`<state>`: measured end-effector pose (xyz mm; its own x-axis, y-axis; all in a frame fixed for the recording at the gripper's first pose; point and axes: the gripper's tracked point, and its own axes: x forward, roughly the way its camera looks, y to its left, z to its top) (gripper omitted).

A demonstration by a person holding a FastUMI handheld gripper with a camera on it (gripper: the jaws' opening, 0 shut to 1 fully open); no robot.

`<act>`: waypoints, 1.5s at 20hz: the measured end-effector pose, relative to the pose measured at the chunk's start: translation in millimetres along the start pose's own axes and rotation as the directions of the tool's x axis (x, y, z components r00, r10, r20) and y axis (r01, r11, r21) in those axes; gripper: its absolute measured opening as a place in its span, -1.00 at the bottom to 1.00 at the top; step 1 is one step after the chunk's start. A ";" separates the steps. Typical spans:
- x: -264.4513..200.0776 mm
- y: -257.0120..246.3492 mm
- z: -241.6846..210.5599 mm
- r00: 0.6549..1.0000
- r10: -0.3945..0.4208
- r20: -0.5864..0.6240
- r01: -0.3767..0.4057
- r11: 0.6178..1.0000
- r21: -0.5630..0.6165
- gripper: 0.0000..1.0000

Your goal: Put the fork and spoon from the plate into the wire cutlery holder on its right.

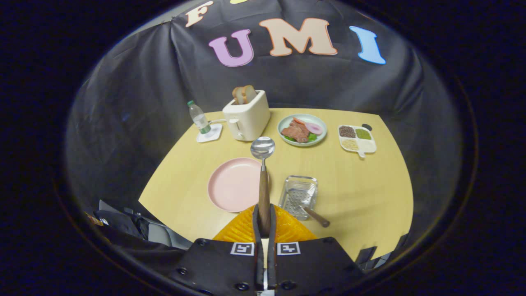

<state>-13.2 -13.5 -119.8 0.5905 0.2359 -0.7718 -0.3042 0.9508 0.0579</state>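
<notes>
My gripper (264,224) is shut on the wooden handle of a spoon (263,172), held high above the table, its metal bowl pointing away from me. Below and left of the spoon lies the pink plate (232,185), bare. Just right of the spoon stands the wire cutlery holder (298,191). A fork (314,214) lies in the holder, and its wooden handle sticks out over the holder's near right corner.
Far side of the round wooden table (361,193): a white toaster (246,117) with bread slices, a water bottle (199,118) on a white coaster, a plate of food (302,130) and a divided dish (356,139) of grains.
</notes>
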 end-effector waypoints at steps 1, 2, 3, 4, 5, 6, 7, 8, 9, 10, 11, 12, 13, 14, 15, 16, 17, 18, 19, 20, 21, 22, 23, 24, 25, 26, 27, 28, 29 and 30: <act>-5.6 -13.5 -0.8 1.000 -0.017 -0.025 0.017 1.000 0.000 -0.88; -8.2 -25.0 -1.9 0.998 -0.031 -0.050 0.030 1.000 -0.006 -0.87; -11.4 -35.7 -4.3 0.996 -0.041 -0.079 0.040 0.999 -0.015 -0.88; -15.5 -44.4 -8.1 0.992 -0.050 -0.113 0.048 0.999 -0.022 -0.88; -18.4 -50.1 -12.3 0.988 -0.052 -0.145 0.049 0.999 -0.021 -0.88; -19.9 -53.4 -15.1 0.984 -0.049 -0.172 0.048 0.999 -0.014 -0.88; -20.7 -55.8 -17.2 0.980 -0.049 -0.192 0.050 0.999 -0.001 -0.88; -20.5 -56.2 -18.1 0.977 -0.045 -0.208 0.049 0.999 0.016 -0.88; -19.2 -54.6 -19.2 0.974 -0.032 -0.224 0.041 0.999 0.035 -0.88; -17.4 -52.9 -20.9 0.970 -0.020 -0.244 0.034 0.998 0.056 -0.88; -15.5 -51.1 -24.3 0.962 -0.005 -0.273 0.028 0.996 0.080 -0.88; -12.8 -50.6 -26.7 0.954 0.008 -0.301 0.025 0.994 0.105 -0.87; -10.2 -50.7 -29.3 0.944 0.018 -0.330 0.026 0.991 0.128 -0.87; -6.6 -51.5 -31.9 0.935 0.025 -0.355 0.029 0.989 0.146 -0.87; -2.7 -53.2 -35.0 0.925 0.026 -0.379 0.037 0.987 0.159 -0.88; 1.1 -55.2 -36.9 0.916 0.026 -0.401 0.044 0.985 0.164 -0.88; 4.6 -55.9 -38.9 0.906 0.024 -0.422 0.047 0.986 0.159 -0.88; 8.0 -57.2 -39.4 0.899 0.015 -0.438 0.054 0.988 0.144 -0.87; 11.2 -57.8 -40.2 0.892 0.005 -0.451 0.060 0.990 0.130 -0.88; 14.4 -55.1 -41.6 0.887 0.003 -0.462 0.059 0.991 0.121 -0.88; 16.4 -50.5 -43.0 0.881 0.007 -0.474 0.053 0.992 0.113 -0.88; 18.4 -46.3 -42.9 0.878 0.015 -0.478 0.044 0.993 0.111 -0.88; 19.6 -42.8 -45.2 0.873 0.015 -0.487 0.040 0.994 0.102 -0.87; 19.1 -41.1 -49.0 0.863 0.009 -0.505 0.038 0.996 0.083 -0.86; 18.1 -40.0 -50.6 0.854 0.002 -0.521 0.035 0.997 0.062 -0.86; 18.7 -39.1 -56.0 0.847 -0.005 -0.532 0.036 0.998 0.047 -0.83; 18.8 -38.7 -58.5 0.841 -0.010 -0.540 0.039 0.998 0.043 -0.82; 20.7 -38.7 -59.0 0.841 -0.011 -0.541 0.043 0.998 0.047 -0.82; 21.5 -37.2 -57.6 0.843 0.002 -0.538 0.039 0.997 0.065 -0.81; 23.5 -34.5 -56.8 0.844 0.011 -0.536 0.042 0.995 0.088 -0.79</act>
<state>-31.2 -52.1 -175.9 0.0943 0.1025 -0.9903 -0.2123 0.9739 0.0806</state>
